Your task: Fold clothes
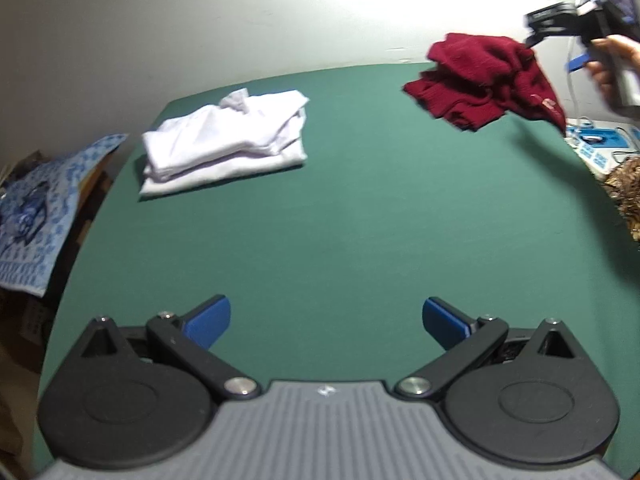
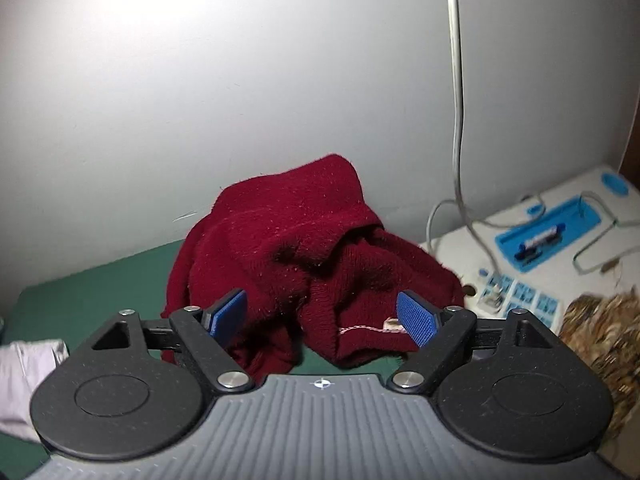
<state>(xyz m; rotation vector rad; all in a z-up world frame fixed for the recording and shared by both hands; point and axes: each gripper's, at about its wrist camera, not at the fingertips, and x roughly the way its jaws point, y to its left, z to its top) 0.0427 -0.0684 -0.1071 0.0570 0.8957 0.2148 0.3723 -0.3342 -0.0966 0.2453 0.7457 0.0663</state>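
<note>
Folded white clothes (image 1: 224,140) left of red sweater (image 1: 484,78); patterned fabric (image 1: 628,196) right.

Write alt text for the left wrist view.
Open left tongs hover over a bare green table. A folded white garment lies far left; at far right, a crumpled red sweater beside the hand-held right tongs.

We see our left gripper (image 1: 326,318) spread wide over the green table (image 1: 340,220). Beyond it lies the folded white garment (image 1: 224,140); the red sweater (image 1: 484,78) sits far right of that garment.
</note>
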